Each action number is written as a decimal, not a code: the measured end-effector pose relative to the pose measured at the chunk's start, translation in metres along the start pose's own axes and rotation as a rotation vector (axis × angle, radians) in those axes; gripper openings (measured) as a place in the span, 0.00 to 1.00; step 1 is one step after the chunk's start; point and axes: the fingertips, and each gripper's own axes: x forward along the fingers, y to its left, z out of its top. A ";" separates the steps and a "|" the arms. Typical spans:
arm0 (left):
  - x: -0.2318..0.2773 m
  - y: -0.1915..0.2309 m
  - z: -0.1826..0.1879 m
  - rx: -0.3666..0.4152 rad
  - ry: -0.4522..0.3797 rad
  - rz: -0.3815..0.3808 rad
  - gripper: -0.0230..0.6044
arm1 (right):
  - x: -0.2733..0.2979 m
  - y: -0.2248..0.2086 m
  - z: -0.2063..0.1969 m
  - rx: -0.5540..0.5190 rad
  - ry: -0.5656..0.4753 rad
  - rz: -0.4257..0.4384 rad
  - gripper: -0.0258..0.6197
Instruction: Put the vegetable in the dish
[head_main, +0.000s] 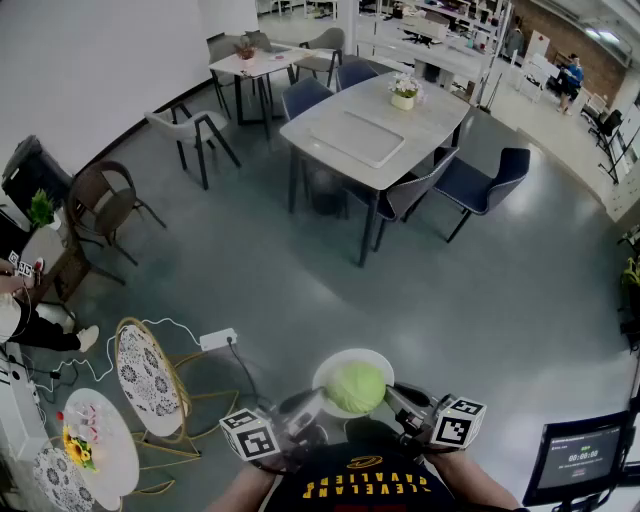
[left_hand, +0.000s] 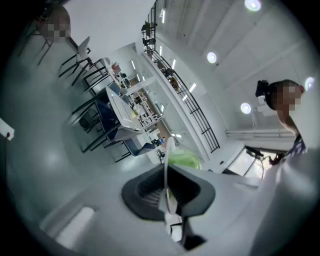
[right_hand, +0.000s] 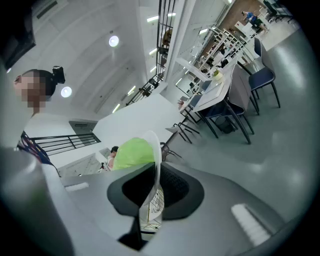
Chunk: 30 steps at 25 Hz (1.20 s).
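A round green cabbage (head_main: 355, 388) sits in a white dish (head_main: 335, 366) held in the air just in front of my chest, above the floor. My left gripper (head_main: 306, 408) is shut on the dish's left rim and my right gripper (head_main: 399, 401) is shut on its right rim. In the left gripper view the dish (left_hand: 166, 167) runs edge-on between the jaws of the left gripper (left_hand: 167, 194), with the cabbage (left_hand: 184, 160) beyond it. In the right gripper view the dish rim (right_hand: 156, 150) is pinched by the right gripper (right_hand: 152, 192), and the cabbage (right_hand: 131, 152) lies left of the rim.
A long grey table (head_main: 370, 125) with blue chairs (head_main: 480, 182) stands ahead. A patterned chair (head_main: 145, 375) and a small round table (head_main: 95, 440) with flowers are at the lower left. A power strip (head_main: 217, 339) lies on the floor. A monitor (head_main: 580, 460) stands at the lower right.
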 end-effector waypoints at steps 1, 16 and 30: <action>-0.013 0.004 0.002 -0.007 0.002 0.000 0.06 | 0.009 0.006 -0.010 0.001 0.004 -0.003 0.10; -0.080 -0.012 0.021 0.067 -0.044 0.004 0.06 | 0.041 0.059 -0.042 -0.131 0.019 0.056 0.10; -0.022 -0.039 -0.014 0.099 -0.042 0.073 0.06 | -0.016 0.026 -0.012 -0.132 -0.026 0.128 0.10</action>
